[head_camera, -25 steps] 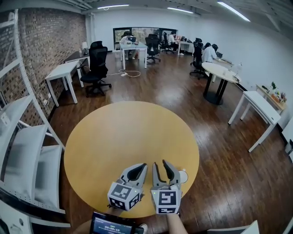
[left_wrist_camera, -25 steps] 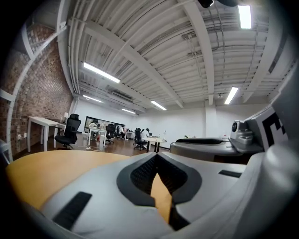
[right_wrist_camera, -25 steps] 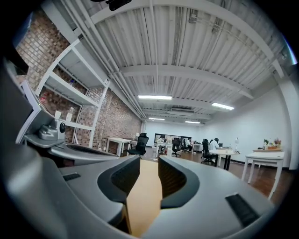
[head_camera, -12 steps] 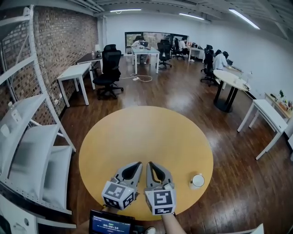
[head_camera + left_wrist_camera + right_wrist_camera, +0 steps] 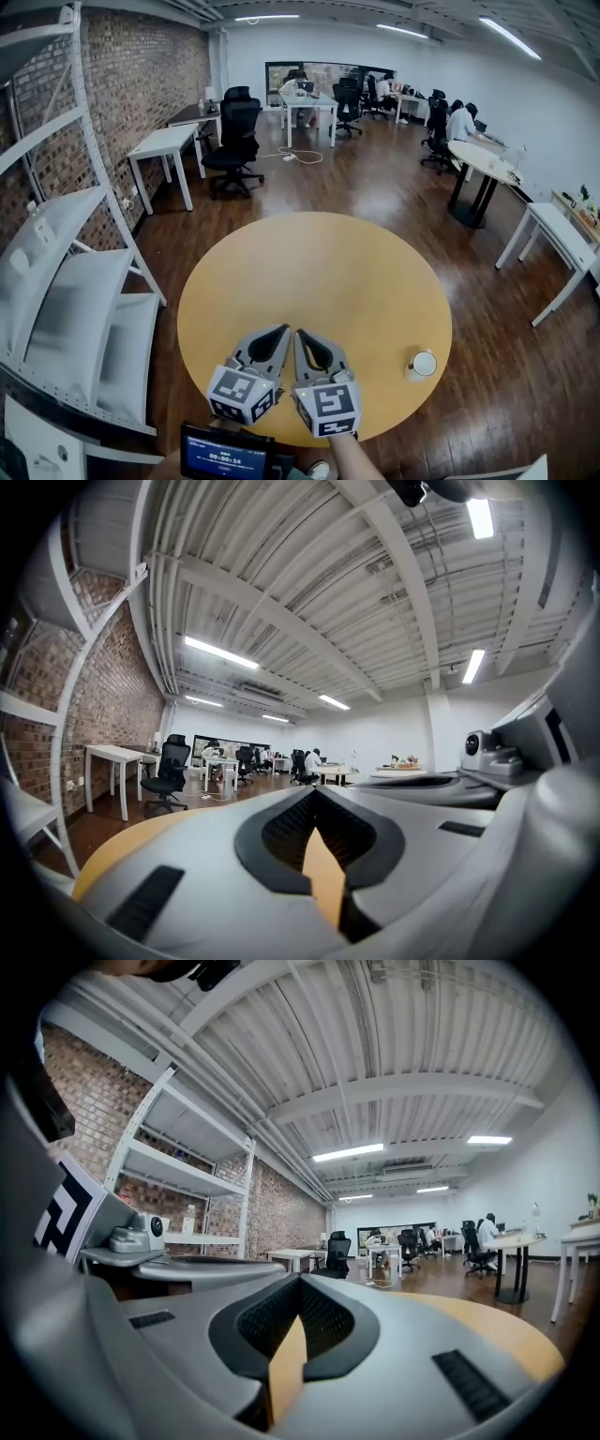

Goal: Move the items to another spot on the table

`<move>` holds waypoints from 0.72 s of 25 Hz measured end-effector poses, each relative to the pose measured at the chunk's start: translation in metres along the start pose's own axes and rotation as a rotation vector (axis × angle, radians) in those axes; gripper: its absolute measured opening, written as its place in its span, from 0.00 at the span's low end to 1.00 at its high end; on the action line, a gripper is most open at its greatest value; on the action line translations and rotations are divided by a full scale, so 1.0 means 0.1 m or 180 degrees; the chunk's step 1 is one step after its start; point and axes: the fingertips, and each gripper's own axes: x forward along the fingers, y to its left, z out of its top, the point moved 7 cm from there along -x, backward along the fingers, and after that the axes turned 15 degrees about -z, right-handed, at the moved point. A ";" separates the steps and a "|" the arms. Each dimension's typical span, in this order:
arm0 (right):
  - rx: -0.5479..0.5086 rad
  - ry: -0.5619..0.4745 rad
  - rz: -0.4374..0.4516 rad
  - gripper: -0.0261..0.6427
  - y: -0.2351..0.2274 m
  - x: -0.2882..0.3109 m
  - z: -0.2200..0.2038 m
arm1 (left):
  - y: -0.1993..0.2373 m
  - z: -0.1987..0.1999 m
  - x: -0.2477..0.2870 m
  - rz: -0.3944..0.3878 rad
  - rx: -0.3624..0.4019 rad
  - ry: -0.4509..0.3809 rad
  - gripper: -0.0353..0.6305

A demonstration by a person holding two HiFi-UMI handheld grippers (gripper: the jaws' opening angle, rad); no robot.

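Observation:
A small white round cup (image 5: 423, 364) stands near the right rim of the round yellow table (image 5: 309, 272). Both grippers hover side by side over the table's near edge, well left of the cup. My left gripper (image 5: 284, 328) has its jaws together at the tips with nothing between them. My right gripper (image 5: 298, 333) is shut the same way and holds nothing. In the left gripper view the left gripper (image 5: 314, 794) shows only tabletop through the slot behind its tips. The right gripper (image 5: 300, 1279) looks the same in the right gripper view. Neither gripper view shows the cup.
White shelving (image 5: 66, 309) stands close to the table's left. A small screen (image 5: 228, 457) sits below the grippers at the frame's bottom. White desks, black office chairs (image 5: 234, 131) and seated people are far off across the wooden floor.
The right gripper's jaws, apart a second ago, have closed. Both grippers drew together and shifted left in view, and the cup now lies farther right of them.

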 end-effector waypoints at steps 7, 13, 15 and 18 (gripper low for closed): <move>0.0102 0.0041 0.0041 0.04 0.13 -0.03 0.02 | 0.03 0.00 -0.08 -0.0022 0.0026 0.0005 0.06; 0.0013 -0.0016 -0.0022 0.04 0.12 -0.04 -0.01 | 0.03 -0.01 -0.11 -0.0020 0.0019 -0.0007 0.06; 0.0002 -0.0026 -0.0050 0.04 0.10 -0.05 0.00 | 0.02 -0.01 -0.11 -0.0023 0.0017 -0.0013 0.06; 0.0008 -0.0025 -0.0068 0.04 0.11 -0.07 0.01 | 0.02 -0.02 -0.12 -0.0029 0.0012 -0.0016 0.06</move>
